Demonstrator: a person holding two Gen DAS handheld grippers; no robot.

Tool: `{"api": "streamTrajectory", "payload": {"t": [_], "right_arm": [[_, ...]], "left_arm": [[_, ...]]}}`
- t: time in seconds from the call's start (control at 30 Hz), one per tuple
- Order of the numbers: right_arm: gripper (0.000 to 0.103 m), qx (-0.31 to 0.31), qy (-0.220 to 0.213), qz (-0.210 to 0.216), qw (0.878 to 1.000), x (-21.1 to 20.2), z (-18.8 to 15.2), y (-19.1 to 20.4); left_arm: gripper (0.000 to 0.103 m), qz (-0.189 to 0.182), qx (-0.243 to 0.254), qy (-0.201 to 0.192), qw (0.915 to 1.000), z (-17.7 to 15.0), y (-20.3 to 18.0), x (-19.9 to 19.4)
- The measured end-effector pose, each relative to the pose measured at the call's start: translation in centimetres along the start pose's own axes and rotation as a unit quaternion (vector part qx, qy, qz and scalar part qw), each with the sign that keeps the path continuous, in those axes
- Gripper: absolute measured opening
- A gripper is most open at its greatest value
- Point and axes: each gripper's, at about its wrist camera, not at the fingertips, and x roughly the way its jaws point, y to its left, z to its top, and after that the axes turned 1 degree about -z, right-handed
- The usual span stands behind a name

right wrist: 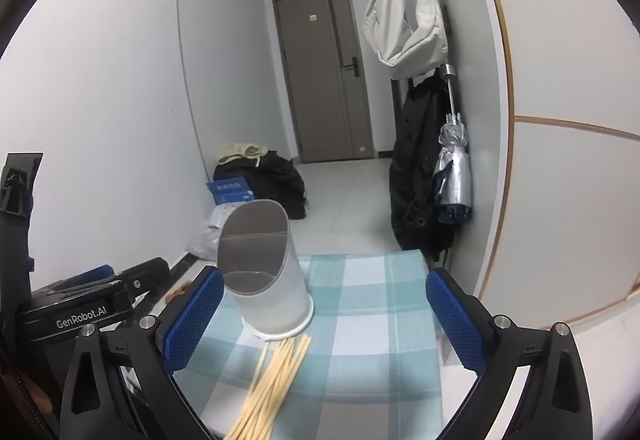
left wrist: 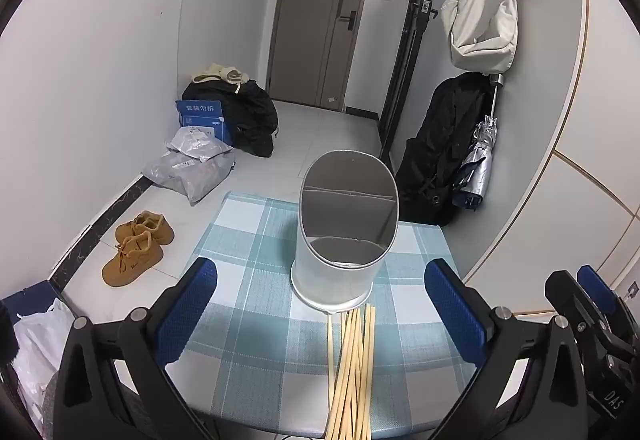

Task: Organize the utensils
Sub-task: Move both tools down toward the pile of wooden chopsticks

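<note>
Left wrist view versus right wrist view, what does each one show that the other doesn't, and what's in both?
Only the left wrist view shows the pair of tan shoes on the floor and a white plastic bag at the lower left.

Only the right wrist view shows the GenRobot.AI lettering on the left gripper.

Both show the white utensil holder standing empty on the checked tablecloth, the chopsticks lying in front of it, the grey door, the hanging white bag and the folded silver umbrella. Both grippers are open, holding nothing.

home entryway | door [left wrist: 320, 20] | shoes [left wrist: 136, 246] | hung bag [left wrist: 482, 20]
</note>
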Motion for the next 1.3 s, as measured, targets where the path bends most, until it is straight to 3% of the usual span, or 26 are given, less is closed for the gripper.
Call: {"api": "streamTrajectory", "payload": {"t": [0.93, 1.03, 1.13, 1.3], "right_arm": [[0.102, 0.003, -0.003, -0.001, 1.000, 0.7, -0.2, -0.2], [0.102, 0.005, 0.005, 0.000, 1.000, 1.3, -0.5, -0.4], [0.102, 0.013, 0.018, 0.002, 1.000, 2.3, -1.1, -0.9], [0.102, 0.018, 0.043, 0.014, 0.999, 4.2, -2.2, -1.5]], "left_arm": [[0.101, -0.001, -0.016, 0.027, 0.9995, -0.4, 0.6, 1.9], [0.101, 0.001, -0.016, 0.062, 0.9980, -1.0, 0.9, 3.6], [0.101, 0.003, -0.021, 0.128, 0.9916, -2.1, 1.4, 6.1], [0.101, 0.021, -0.014, 0.233, 0.9721, -4.5, 2.0, 9.8]]}}
